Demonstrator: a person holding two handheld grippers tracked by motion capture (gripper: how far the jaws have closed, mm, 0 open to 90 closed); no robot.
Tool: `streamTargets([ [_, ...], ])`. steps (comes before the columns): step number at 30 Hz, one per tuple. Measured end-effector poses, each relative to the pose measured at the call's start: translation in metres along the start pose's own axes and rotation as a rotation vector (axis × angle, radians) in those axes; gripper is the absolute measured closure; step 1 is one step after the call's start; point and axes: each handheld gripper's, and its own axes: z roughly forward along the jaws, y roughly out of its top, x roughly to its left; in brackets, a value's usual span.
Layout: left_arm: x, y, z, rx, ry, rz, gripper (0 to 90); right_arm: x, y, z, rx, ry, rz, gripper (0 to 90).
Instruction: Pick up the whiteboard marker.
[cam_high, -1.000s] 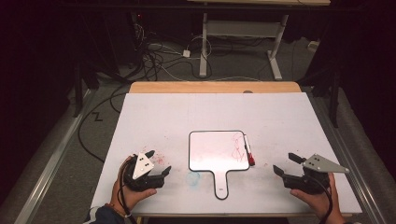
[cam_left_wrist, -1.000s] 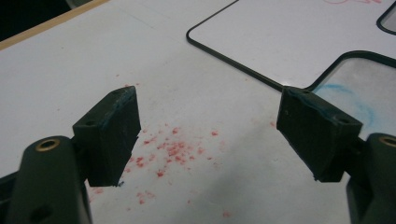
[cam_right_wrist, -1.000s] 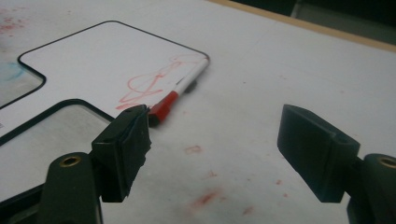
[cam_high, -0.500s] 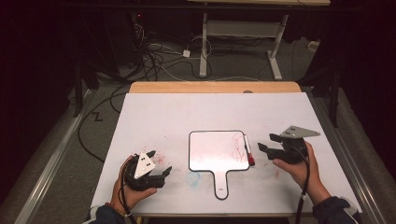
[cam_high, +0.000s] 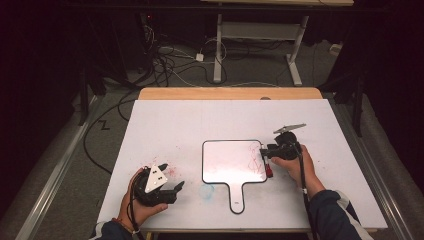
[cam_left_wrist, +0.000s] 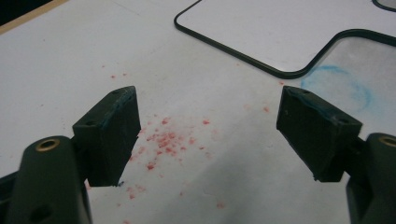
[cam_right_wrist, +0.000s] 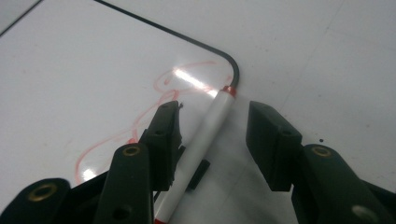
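A white paddle-shaped whiteboard (cam_high: 230, 162) with red scribbles lies mid-table, handle toward the person. A white marker (cam_high: 269, 171) with red ends lies along the board's right edge. My right gripper (cam_high: 265, 150) is low over it and open. In the right gripper view the marker (cam_right_wrist: 205, 135) lies between the jaws, close to the left finger (cam_right_wrist: 163, 128) and apart from the right one. The board's corner and red scribbles (cam_right_wrist: 140, 121) are just ahead. My left gripper (cam_high: 176, 191) rests open near the front left, with nothing between its fingers (cam_left_wrist: 114, 126).
Red specks (cam_left_wrist: 163, 140) dot the white table cover (cam_high: 200, 120) under the left gripper. A faint blue smear (cam_left_wrist: 341, 86) sits beside the board's handle (cam_high: 236, 197). Beyond the table's far wooden edge (cam_high: 230, 93), cables and a desk frame stand on the floor.
My right gripper has moved from the front right corner up and left to the board's right edge, over the marker. The left gripper has stayed put.
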Motion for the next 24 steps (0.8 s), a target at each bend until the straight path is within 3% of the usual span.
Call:
streamTargets([
  [3,-0.001,0.0,0.001,0.008,-0.007,0.003,20.7,0.0,-0.001,0.0,-0.004,0.022,0.012,67.6],
  [6,-0.001,0.001,0.002,0.015,-0.009,0.005,20.7,0.003,-0.001,-0.001,-0.012,0.056,0.004,80.8],
  [11,-0.001,0.002,0.003,0.014,-0.013,0.001,20.7,0.006,-0.002,-0.002,-0.01,0.039,-0.017,81.2],
  [14,-0.001,0.003,0.004,0.014,-0.023,-0.007,20.9,0.011,-0.001,-0.011,-0.051,0.035,-0.027,81.2],
  [17,-0.002,0.013,0.008,-0.017,-0.025,-0.056,20.8,0.018,0.001,-0.022,-0.097,0.045,-0.03,81.2],
  [20,-0.003,0.022,0.01,-0.066,-0.058,-0.085,21.3,0.024,0.003,-0.029,-0.135,0.058,-0.041,81.2],
  [22,-0.008,0.039,0.016,-0.124,-0.139,-0.133,22.8,0.037,0.005,-0.039,-0.19,0.082,-0.067,81.3],
  [24,-0.011,0.045,0.018,-0.132,-0.154,-0.136,24.2,0.047,0.006,-0.044,-0.231,0.116,-0.09,81.3],
])
